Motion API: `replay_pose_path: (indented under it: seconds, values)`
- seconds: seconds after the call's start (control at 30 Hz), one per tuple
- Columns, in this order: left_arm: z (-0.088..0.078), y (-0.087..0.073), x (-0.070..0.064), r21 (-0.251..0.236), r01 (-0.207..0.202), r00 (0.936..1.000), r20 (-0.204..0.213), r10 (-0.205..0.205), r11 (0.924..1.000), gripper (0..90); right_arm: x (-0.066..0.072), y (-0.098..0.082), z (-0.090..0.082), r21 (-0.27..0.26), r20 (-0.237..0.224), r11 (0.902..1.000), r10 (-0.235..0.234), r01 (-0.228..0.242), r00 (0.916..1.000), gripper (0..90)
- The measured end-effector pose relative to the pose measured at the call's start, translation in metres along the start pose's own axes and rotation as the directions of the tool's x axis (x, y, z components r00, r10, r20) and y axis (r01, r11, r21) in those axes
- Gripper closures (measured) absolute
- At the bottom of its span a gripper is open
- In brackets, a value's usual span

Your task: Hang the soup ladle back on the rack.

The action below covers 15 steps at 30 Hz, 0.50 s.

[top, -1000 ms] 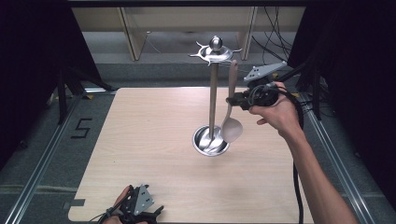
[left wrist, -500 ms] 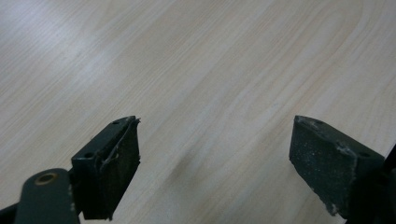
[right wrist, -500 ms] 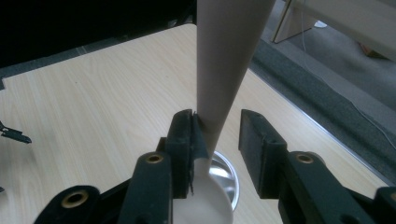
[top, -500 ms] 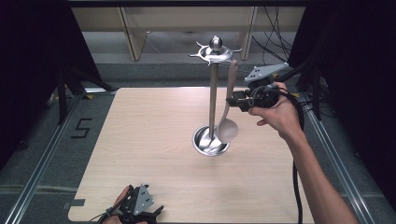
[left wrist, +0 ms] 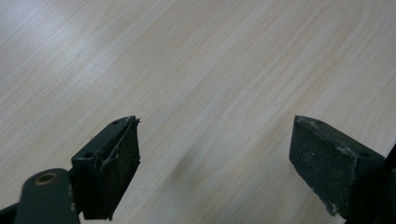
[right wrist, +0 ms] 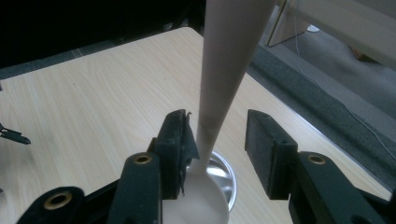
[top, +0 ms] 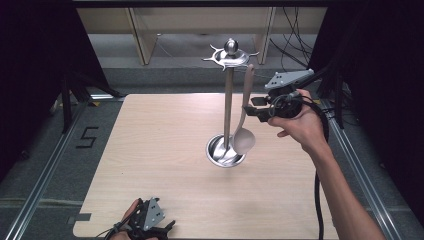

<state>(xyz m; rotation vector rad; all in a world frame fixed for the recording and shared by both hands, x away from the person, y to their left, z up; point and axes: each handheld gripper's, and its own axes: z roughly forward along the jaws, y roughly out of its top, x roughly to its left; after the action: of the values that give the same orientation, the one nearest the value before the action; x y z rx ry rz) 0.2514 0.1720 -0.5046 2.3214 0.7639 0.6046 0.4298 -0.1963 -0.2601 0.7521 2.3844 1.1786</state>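
A steel utensil stand (top: pixel 228 100) rises from a round base (top: pixel 216 148) in the middle of the wooden table (top: pixel 150 150). Beside its post a beige spoon (top: pixel 243 140) stands upright, bowl down over the base and handle top just under a hook of the crown. My right gripper (top: pixel 256 107) straddles the handle at mid-height. In the right gripper view the spoon (right wrist: pixel 224 79) rests against the left jaw while the other jaw stands off it, so the right gripper (right wrist: pixel 219 126) is open. My left gripper (top: pixel 152 230) sits low at the table's near edge, open (left wrist: pixel 215 140) over bare wood.
Wooden shelving legs (top: pixel 140 40) and cables (top: pixel 295 30) stand behind the table's far edge. Metal rails (top: pixel 45 170) run along both sides of the table. A floor mark "5" (top: pixel 86 136) lies to the left. The right gripper's cable (top: pixel 317 200) trails along the forearm.
My right gripper has drifted slightly left toward the stand's post, and the spoon's bowl has swung a little closer to the base. The left gripper has stayed put.
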Motion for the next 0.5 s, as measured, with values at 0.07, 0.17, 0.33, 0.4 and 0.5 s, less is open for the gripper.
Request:
replay_pose_path:
  seconds: [0.07,0.17,0.33,0.4,0.5]
  values:
    - [0.0,0.0,0.0,-0.001,0.001,1.0,0.0,-0.001,1.0,15.7,0.0,-0.001,-0.001,-0.005,0.005,0.9999,-0.011,0.011,0.9999,57.8]
    - [0.0,0.0,0.0,0.0,-0.004,1.0,0.0,0.004,1.0,15.6,0.002,-0.002,0.0,-0.008,0.01,0.9999,0.015,-0.015,0.9998,56.5]
    - [0.0,0.0,0.001,0.005,-0.006,1.0,0.008,0.006,1.0,15.6,-0.002,-0.008,0.0,-0.002,0.022,0.9998,0.019,-0.019,0.9996,52.8]
    - [0.0,0.0,0.001,0.004,-0.004,0.9999,0.014,0.004,1.0,15.7,-0.003,-0.011,-0.001,-0.006,0.032,0.9998,0.018,-0.018,0.9993,50.7]
    - [0.001,0.0,0.001,0.004,-0.005,0.9999,0.016,0.005,1.0,15.7,-0.001,-0.014,-0.001,-0.004,0.031,0.9995,0.032,-0.032,0.999,48.6]
